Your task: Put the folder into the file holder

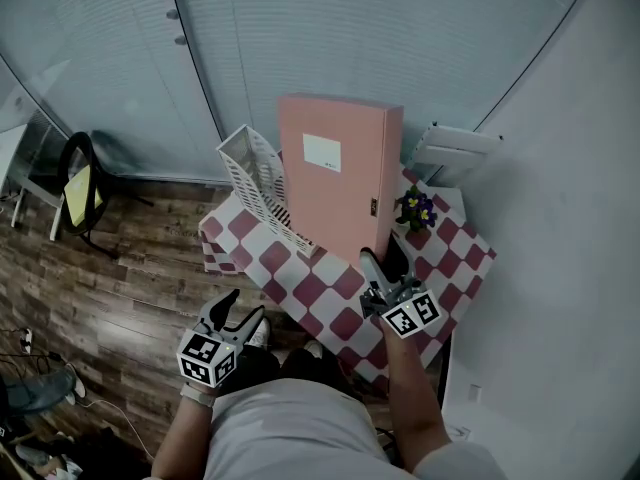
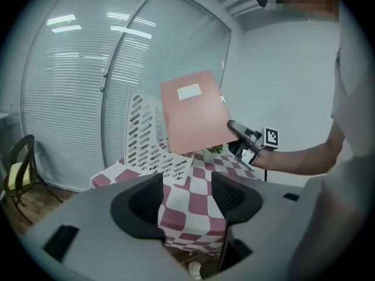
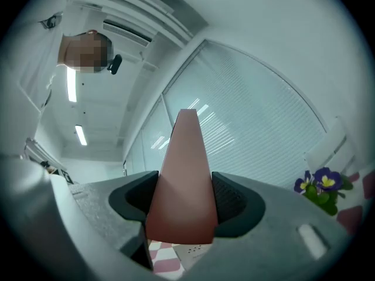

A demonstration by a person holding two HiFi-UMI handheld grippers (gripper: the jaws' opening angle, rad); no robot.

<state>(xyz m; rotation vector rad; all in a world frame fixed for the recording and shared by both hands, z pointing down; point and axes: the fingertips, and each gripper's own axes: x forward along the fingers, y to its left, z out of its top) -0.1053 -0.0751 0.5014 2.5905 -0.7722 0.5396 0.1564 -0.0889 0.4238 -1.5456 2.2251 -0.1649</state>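
Head view looks down on a small table (image 1: 330, 298) under a red-and-white checked cloth. On it, a white perforated file holder (image 1: 258, 183) stands at the far left, and a potted plant with purple flowers (image 1: 415, 210) sits near the far right edge. The pink box folder (image 1: 335, 183) stands tall between them, just beside the holder, label facing the person.

The right gripper (image 1: 378, 268) has it by the lower near edge. The right gripper view shows the 2 jaws pinching the folder's narrow side, both pads flat against it. From the left gripper view the folder leans slightly, and its bottom edge appears to be lifted off the cloth.

The left gripper (image 1: 243, 313) hangs low, off the table's near corner. Its jaws are spread with only the cloth in view between them.

The step in hand looks like carrying the folder to the holder. The grip sits low on a tall load, so the folder may swing. It should be kept upright and moved slowly.

The folder's narrow edge should be lined up with 1 slot of the holder. It can then go down, bottom corner first, without scraping the perforated wall. The holder looks light and could slide or tip. The free left gripper could steady its wall before the folder goes down.
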